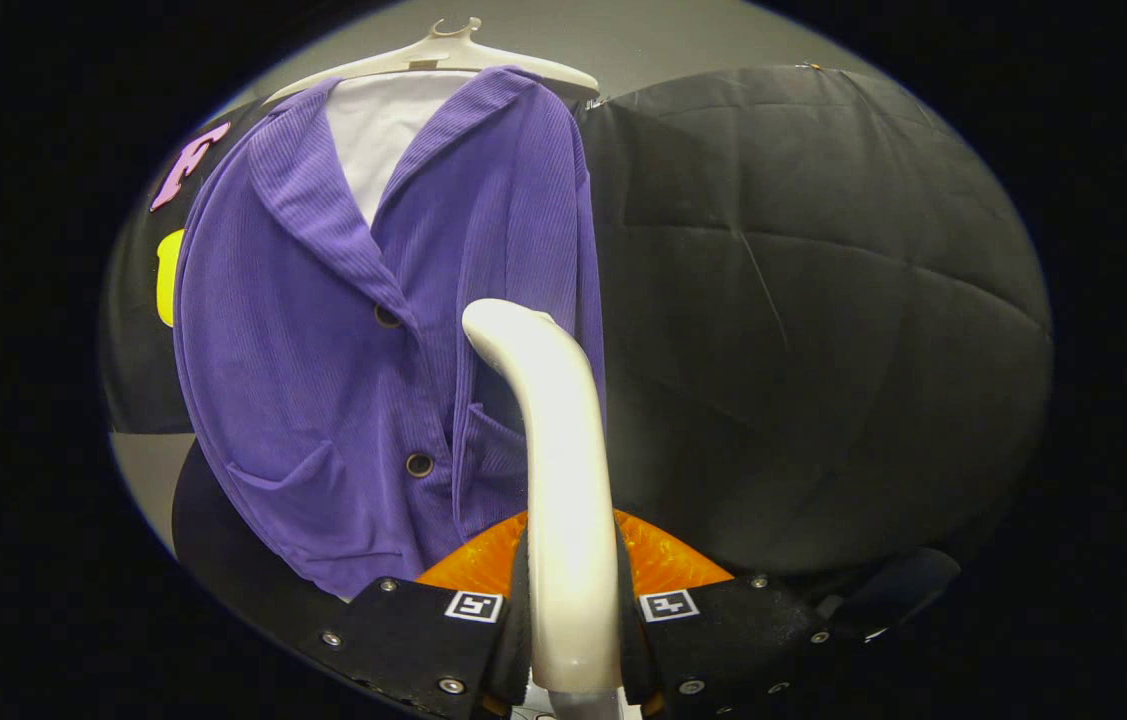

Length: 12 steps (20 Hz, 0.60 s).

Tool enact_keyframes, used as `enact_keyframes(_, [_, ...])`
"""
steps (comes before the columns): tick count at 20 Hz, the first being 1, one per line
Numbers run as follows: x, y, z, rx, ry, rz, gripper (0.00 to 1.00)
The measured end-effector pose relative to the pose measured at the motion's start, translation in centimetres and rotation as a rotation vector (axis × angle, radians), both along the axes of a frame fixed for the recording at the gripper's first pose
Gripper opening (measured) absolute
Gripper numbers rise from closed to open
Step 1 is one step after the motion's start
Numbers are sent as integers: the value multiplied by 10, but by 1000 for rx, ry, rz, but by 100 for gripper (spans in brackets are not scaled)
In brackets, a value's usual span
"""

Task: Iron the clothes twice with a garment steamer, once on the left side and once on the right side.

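The gripper (571, 620) is closed tightly on the garment steamer (555, 470): both black fingers (423, 640) press on the white handle, one on each side, and the handle stands upright between them. The steamer rises from the fingers and curves at its top toward the purple jacket (323, 330), so that its rounded head is in front of the lower part of the jacket, near the edge of that front panel; if it touches the cloth I cannot tell. The jacket hangs ahead of the fingers and a little to their left, on a pale hanger (443, 55), with a white shirt (383, 130) visible inside the open collar. Two dark buttons (419, 464) are on its front. An orange part (658, 565) lies just behind the fingers, under the handle.
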<state>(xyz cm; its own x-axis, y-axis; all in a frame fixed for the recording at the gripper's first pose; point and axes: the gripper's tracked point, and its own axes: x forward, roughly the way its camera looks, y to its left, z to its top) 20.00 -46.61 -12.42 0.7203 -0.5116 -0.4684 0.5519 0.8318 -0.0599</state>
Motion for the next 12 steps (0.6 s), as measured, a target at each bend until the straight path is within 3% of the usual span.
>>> enact_keyframes(12, [1,2,-51,3,105,5,36])
